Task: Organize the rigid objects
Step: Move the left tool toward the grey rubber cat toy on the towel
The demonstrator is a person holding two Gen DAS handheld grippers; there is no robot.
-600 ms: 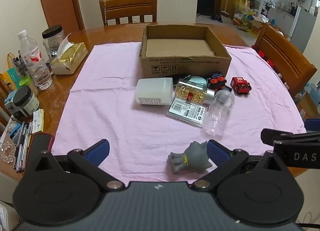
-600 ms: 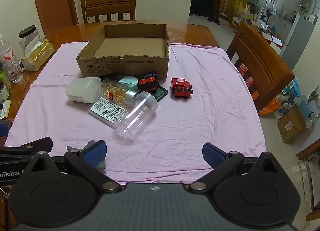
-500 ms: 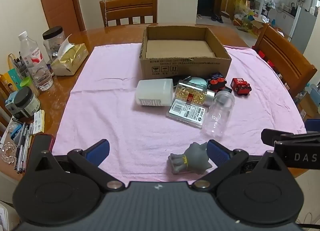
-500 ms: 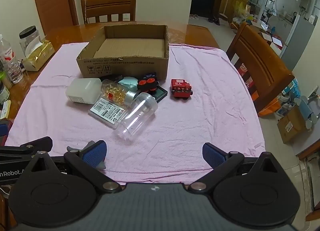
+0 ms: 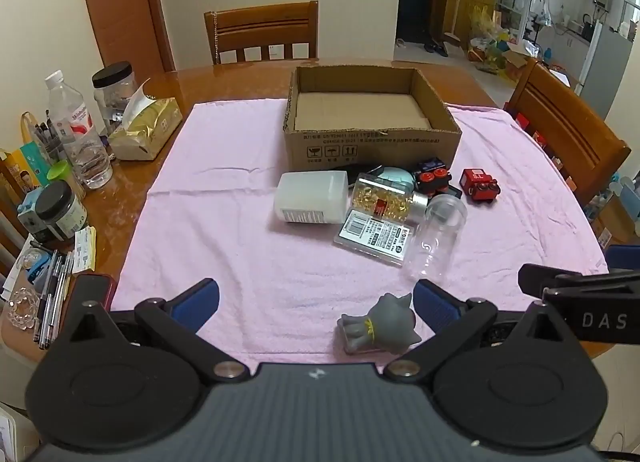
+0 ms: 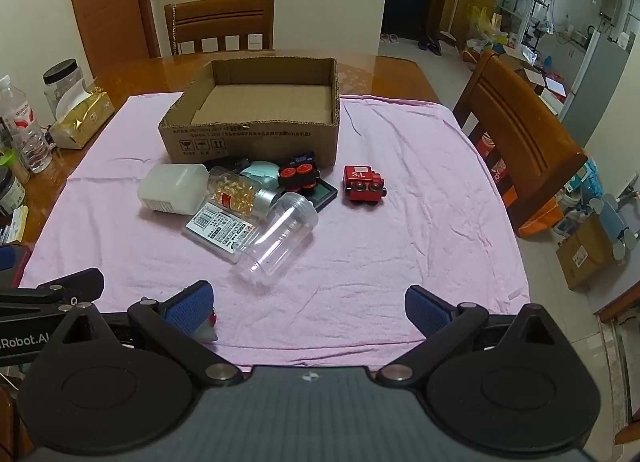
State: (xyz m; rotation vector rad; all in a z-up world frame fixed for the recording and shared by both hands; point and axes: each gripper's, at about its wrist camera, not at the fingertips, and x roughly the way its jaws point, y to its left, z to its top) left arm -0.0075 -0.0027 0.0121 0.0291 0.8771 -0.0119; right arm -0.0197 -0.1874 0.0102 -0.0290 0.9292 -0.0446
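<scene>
Honestly, barely anything has changed over the last half second or so. Both grippers sit in pretty much the same spot as before, and the view creeps in only a hair, if that. So I'd call this the very start: nothing is picked up yet and the cardboard box (image 5: 372, 142) is empty.

The left gripper (image 5: 316, 298) has its jaws spread wide apart with nothing between the pads. The grey cat figurine (image 5: 380, 326) lies on the pink cloth (image 5: 224, 230) right in front of it, just inside its right finger, close to the pad, though I can't tell if they touch. That's the nearest thing to grab, so my guess is it goes first.

The right gripper (image 6: 306, 304) is wide open too, with only bare cloth between its fingers. The rest of the pile is farther ahead of both grippers, bunched against the near wall of the box: a white plastic bottle (image 5: 310, 198), a jar of golden capsules (image 5: 384, 198), a flat labelled pack (image 5: 374, 236), a clear empty jar (image 6: 280, 238) on its side, a dark toy car with red wheels (image 6: 300, 174) and a red toy train (image 6: 364, 184) sitting a bit apart, ahead of the right gripper.

Since nothing has moved, the whole job is left to do. The clear jar looks like it could roll if nudged.
</scene>
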